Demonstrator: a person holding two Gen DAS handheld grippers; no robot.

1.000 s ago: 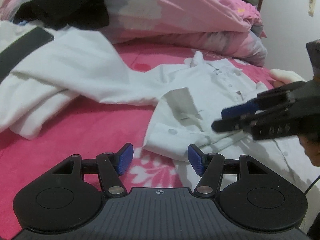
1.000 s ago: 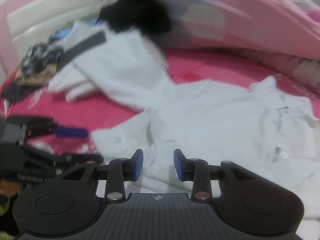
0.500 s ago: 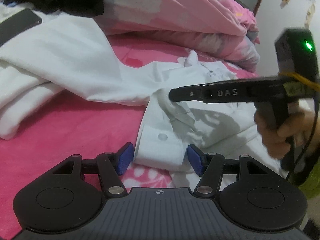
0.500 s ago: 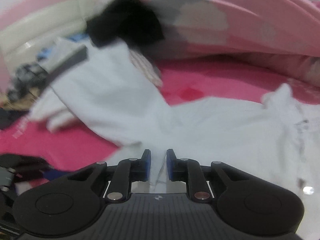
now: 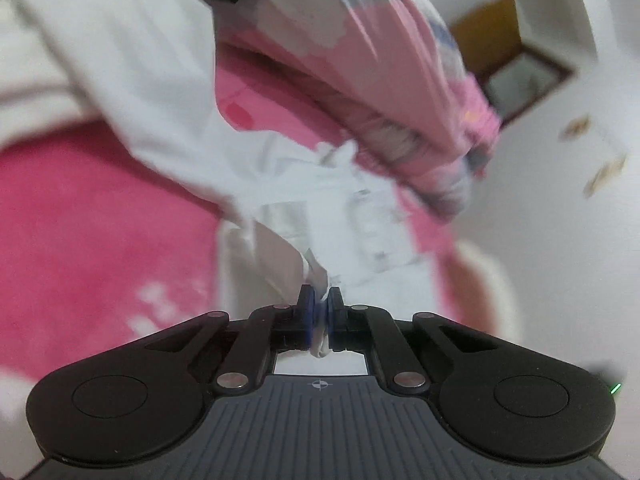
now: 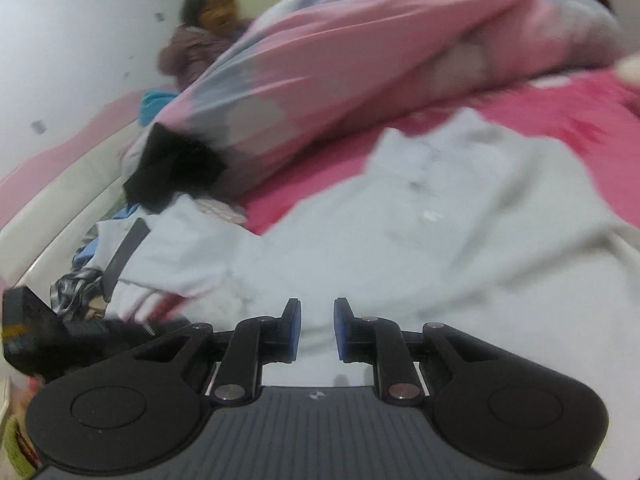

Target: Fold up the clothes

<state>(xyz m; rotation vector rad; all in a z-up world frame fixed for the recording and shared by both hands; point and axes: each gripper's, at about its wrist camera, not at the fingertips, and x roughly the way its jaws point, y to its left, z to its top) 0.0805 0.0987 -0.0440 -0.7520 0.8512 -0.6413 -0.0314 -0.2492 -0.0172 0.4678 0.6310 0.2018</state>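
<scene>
A white button shirt [image 5: 344, 216] lies crumpled on the pink bed sheet [image 5: 100, 220]. My left gripper [image 5: 320, 308] is shut on a bunched fold of that shirt near its cuff, and cloth sticks out above and below the blue pads. In the right wrist view the same white shirt [image 6: 440, 240] spreads under and ahead of my right gripper [image 6: 317, 324]. Its jaws stand a narrow gap apart, and white cloth fills the gap and runs back between the fingers. Both views are blurred.
A pink and grey quilt [image 6: 380, 60] is heaped behind the shirt. Beside it lie a black garment [image 6: 172, 168], a second white garment [image 6: 180, 248] with a black stripe, and a pile of clothes [image 6: 76, 288]. A person [image 6: 208, 12] sits by the far wall.
My left gripper has closed from wide open onto the shirt's cuff and rolled. The right gripper has narrowed onto cloth, swept sideways over the shirt and rolled.
</scene>
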